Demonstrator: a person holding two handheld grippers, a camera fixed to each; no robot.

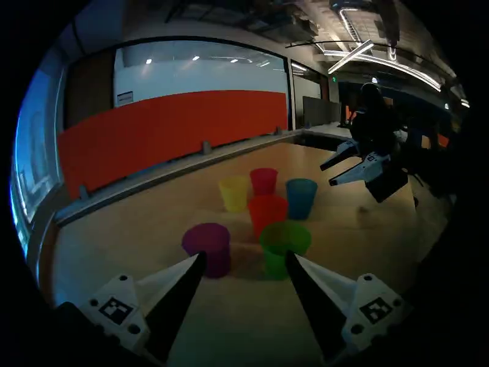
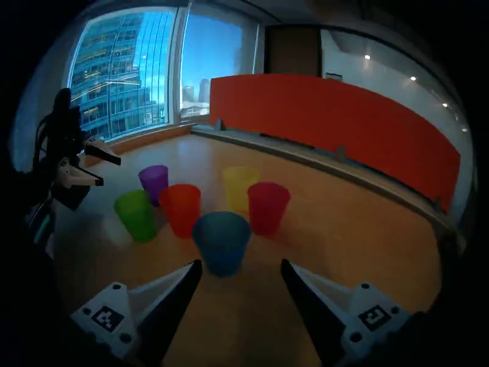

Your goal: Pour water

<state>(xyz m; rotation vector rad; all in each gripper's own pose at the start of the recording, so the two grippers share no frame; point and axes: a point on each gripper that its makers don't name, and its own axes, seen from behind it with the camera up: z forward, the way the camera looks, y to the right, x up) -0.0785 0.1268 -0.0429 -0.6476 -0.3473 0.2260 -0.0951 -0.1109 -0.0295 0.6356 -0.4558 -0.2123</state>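
Observation:
Several translucent plastic cups stand upright in a cluster on a wooden table (image 1: 153, 214): purple (image 1: 208, 247), green (image 1: 283, 248), orange (image 1: 267, 211), yellow (image 1: 234, 192), red (image 1: 263, 180) and blue (image 1: 301, 197). My left gripper (image 1: 244, 263) is open, low over the table, just short of the purple and green cups. In the right gripper view the blue cup (image 2: 221, 241) is nearest, with orange (image 2: 181, 208), green (image 2: 136, 213), purple (image 2: 153, 183), yellow (image 2: 238, 186) and red (image 2: 268, 207) behind. My right gripper (image 2: 240, 269) is open, close before the blue cup, holding nothing.
An orange partition wall (image 1: 171, 131) runs behind the table's far edge. Large windows (image 2: 128, 73) stand to one side. The other gripper (image 1: 360, 165) hovers beyond the cups at the right; in the right gripper view it appears at the far left (image 2: 79, 165).

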